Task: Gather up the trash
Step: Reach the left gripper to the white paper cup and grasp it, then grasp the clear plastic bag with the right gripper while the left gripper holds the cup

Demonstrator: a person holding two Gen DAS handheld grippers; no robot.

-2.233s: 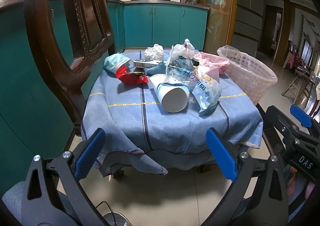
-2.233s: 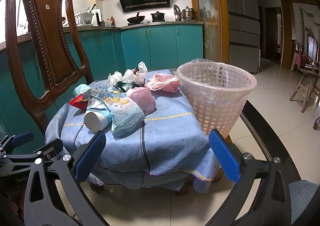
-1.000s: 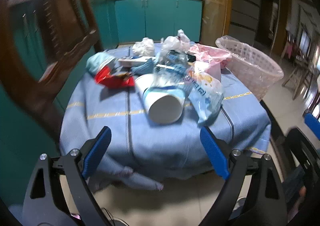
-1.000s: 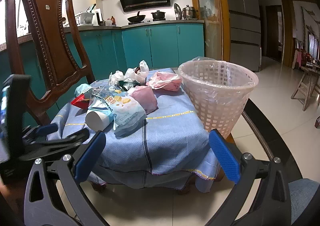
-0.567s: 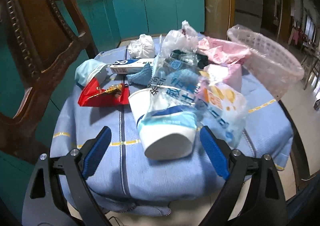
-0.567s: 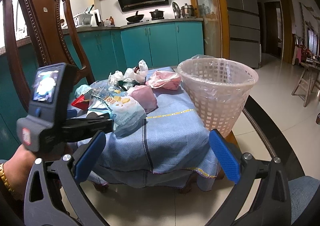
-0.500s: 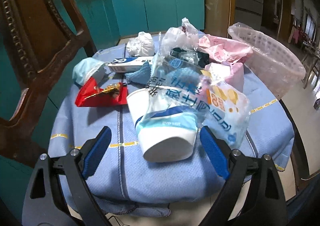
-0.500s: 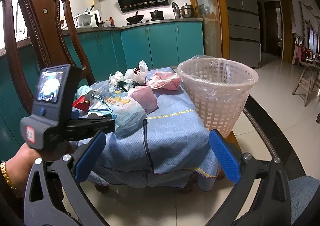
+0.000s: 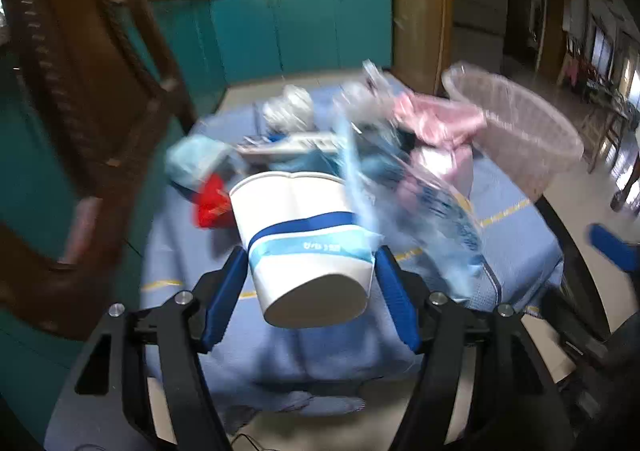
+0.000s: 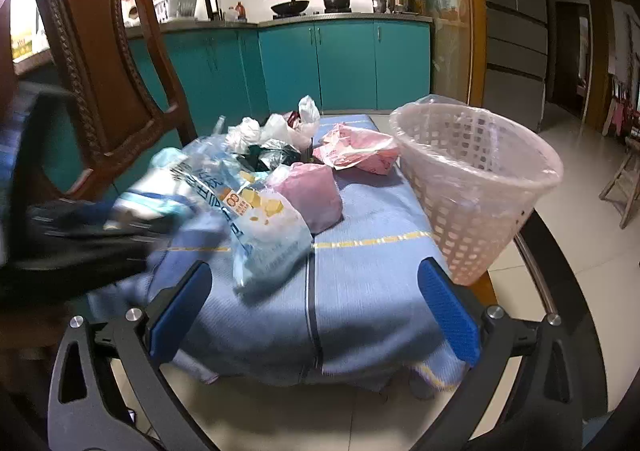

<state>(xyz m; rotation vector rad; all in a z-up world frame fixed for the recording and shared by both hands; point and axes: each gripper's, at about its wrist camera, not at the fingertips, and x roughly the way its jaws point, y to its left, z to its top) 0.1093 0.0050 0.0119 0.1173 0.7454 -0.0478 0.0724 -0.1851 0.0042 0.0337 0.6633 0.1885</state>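
Trash pile (image 10: 280,179) crowds the paper cup (image 9: 304,239) between closing left jaws; right jaws spread.

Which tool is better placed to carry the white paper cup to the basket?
The left tool. The paper cup already sits between its closing blue fingers. The right tool is open and empty, short of the trash pile, though nearer the basket.

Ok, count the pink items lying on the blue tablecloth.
2. A crumpled pink plastic package lies beside the white lattice basket; a rounded pink pouch sits just in front of it. The pile may hide more.
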